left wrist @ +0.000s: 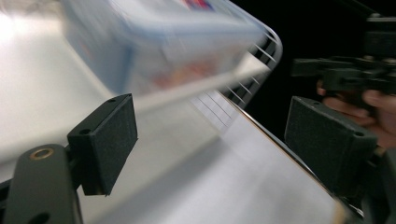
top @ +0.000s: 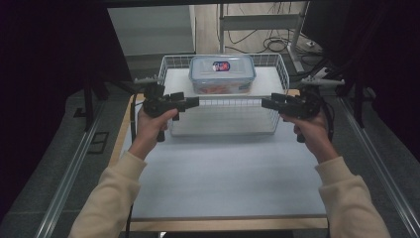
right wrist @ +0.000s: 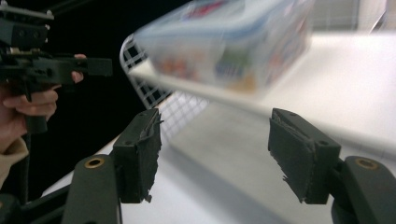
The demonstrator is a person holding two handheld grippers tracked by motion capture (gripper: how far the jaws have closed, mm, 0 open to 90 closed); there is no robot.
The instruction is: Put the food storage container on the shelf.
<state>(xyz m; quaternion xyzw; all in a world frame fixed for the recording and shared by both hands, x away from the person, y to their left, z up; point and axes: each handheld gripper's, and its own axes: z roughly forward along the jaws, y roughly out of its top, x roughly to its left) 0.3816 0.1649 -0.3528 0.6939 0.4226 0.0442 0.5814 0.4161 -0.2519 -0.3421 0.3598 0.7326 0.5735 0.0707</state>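
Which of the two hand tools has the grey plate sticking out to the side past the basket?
The right gripper: its pale grey plate juts toward the dark curtain, outside the wire basket. The left gripper carries its plate close to the basket's corner.

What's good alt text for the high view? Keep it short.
A person holds the left gripper and right gripper, jaws open and empty, pointing toward each other in front of a white wire basket on a white table. In the basket sits a clear lidded plastic container with a blue-rimmed lid.
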